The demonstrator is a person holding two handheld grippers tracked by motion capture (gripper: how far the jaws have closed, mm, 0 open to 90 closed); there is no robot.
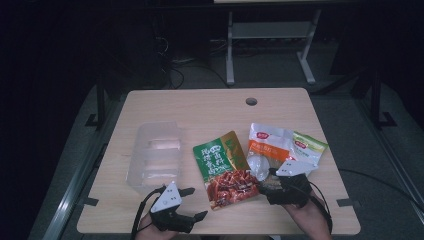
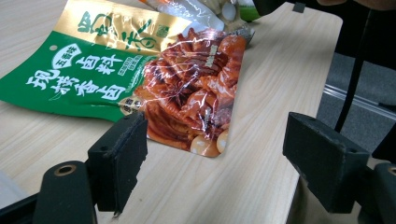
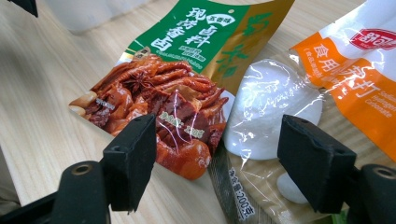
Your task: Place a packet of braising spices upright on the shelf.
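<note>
Green pouch (image 1: 226, 169) with a photo of braised meat lies flat on the wooden table (image 1: 210, 107), near the front edge and about in the middle. Its lower right corner touches an orange-and-white packet (image 1: 266, 147), which is clear at its lower end and shows white pieces inside. A smaller light-green packet (image 1: 308, 146) lies partly under the orange one, on its right side. A clear plastic tray (image 1: 154, 156) stands to the left of the pouch, apart from it.

The left gripper (image 1: 192, 203) is at the front edge of the table, just left of the pouch. Its jaws are wide apart and hold nothing; in the left gripper view (image 2: 212, 154) the lower edge of the pouch (image 2: 140, 70) lies just beyond them. The right gripper (image 1: 266, 179) is over the place where the pouch and the orange packet meet. In the right gripper view (image 3: 217, 161) its jaws are also wide apart and grip nothing, with the pouch (image 3: 187, 74) corner and the clear end of the orange packet (image 3: 327, 60) between and beyond them. I cannot tell whether the jaws touch the packets.
</note>
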